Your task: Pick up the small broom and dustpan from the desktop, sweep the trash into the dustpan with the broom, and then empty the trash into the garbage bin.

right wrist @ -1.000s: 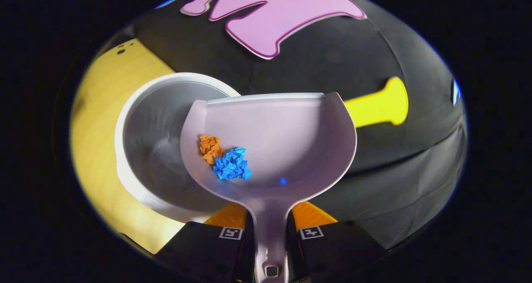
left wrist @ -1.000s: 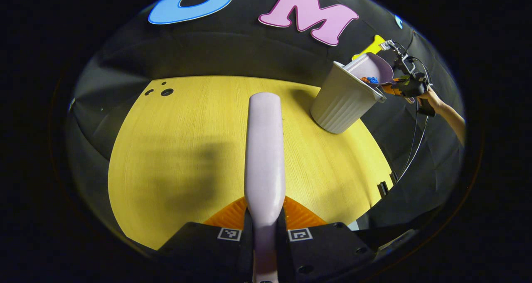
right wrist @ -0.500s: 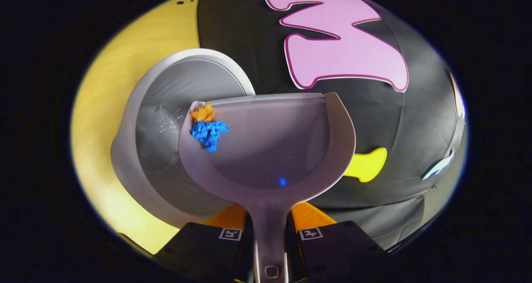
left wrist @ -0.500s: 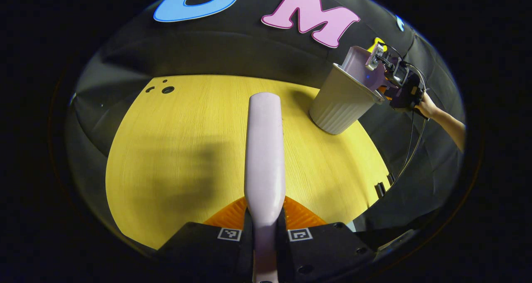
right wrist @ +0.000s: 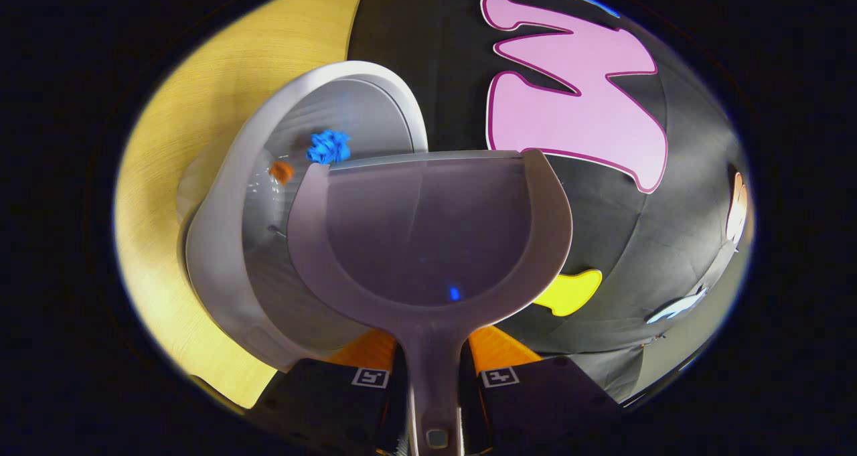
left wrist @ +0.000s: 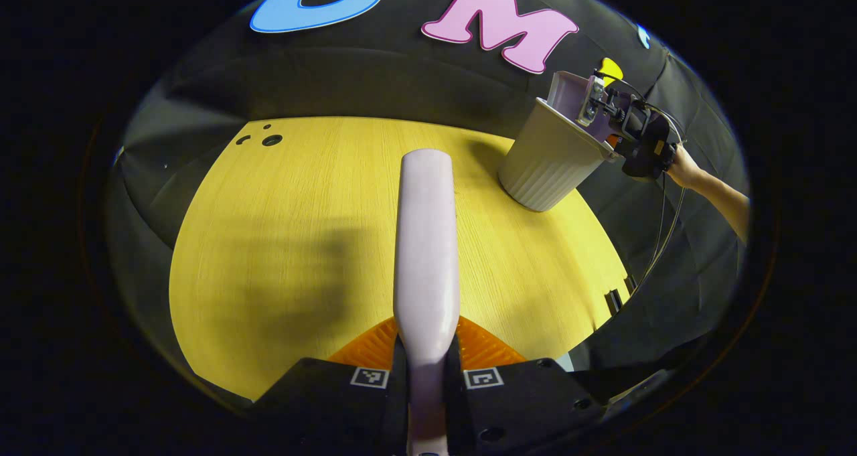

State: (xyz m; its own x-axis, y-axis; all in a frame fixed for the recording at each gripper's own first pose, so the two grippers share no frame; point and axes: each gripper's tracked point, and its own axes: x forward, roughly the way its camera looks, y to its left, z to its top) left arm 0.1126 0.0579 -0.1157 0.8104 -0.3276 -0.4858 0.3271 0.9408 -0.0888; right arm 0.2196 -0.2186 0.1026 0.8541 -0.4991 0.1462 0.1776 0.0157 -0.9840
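Observation:
My left gripper (left wrist: 426, 375) is shut on the pale lilac broom handle (left wrist: 426, 242), which reaches forward over the yellow desktop (left wrist: 294, 228). My right gripper (right wrist: 435, 382) is shut on the handle of the lilac dustpan (right wrist: 428, 235), tipped steeply over the white ribbed garbage bin (right wrist: 227, 242). The pan's scoop is bare. A blue paper wad (right wrist: 328, 146) and an orange wad (right wrist: 281, 171) are inside the bin beyond the pan's lip. In the left gripper view the bin (left wrist: 546, 165) stands at the desk's far right, with the dustpan (left wrist: 566, 94) tilted into it and the right gripper (left wrist: 639, 141) held by a hand (left wrist: 679, 168).
Small dark holes (left wrist: 271, 139) mark the desktop's far left corner. The desk's right edge (left wrist: 616, 288) drops off near the bin. A cable (left wrist: 663, 235) hangs from the right gripper past the desk edge.
The dustpan tipped up further over the bin, and both paper wads slid off its lip into the bin. The broom and left gripper stayed put.

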